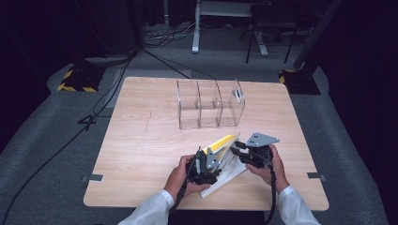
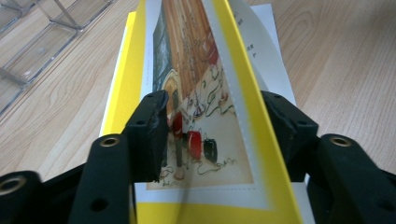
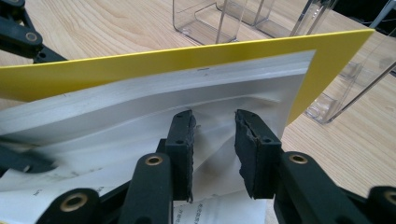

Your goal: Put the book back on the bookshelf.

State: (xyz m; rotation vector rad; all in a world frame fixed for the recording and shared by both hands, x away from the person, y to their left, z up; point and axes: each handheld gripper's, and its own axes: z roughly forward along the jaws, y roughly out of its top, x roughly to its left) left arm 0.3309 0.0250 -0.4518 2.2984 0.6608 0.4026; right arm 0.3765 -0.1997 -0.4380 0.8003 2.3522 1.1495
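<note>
High view showed a thin yellow-covered booklet (image 1: 224,143) near the front edge of the tabletop (image 1: 141,140), a little right of its middle, lifted off a loose white sheet (image 1: 230,174) that lay flat on the wood beneath it. The left gripper (image 1: 205,164) held the booklet's near end. In the left gripper view its jaws stood on either side of the raised cover, whose picture side bore a wood-panelled scene with small red objects; the left jaw pressed the cover, but whether the right one touched could not be told. The right gripper (image 1: 241,151) met the booklet from the right. In the right gripper view its jaws stood apart with a plain gap between them, aimed at the bowed white pages (image 3: 196,107) under the yellow cover (image 3: 177,63), and gripped nothing. A clear plastic rack (image 1: 210,104) with three upright slots stood empty toward the far edge, well apart from the booklet.

The step in hand seemed to be taking a second hold so that the booklet could be carried upright to the rack. Done well, the right jaws would close over the cover and pages together, not the pages alone, while the left hold remained firm.
</note>
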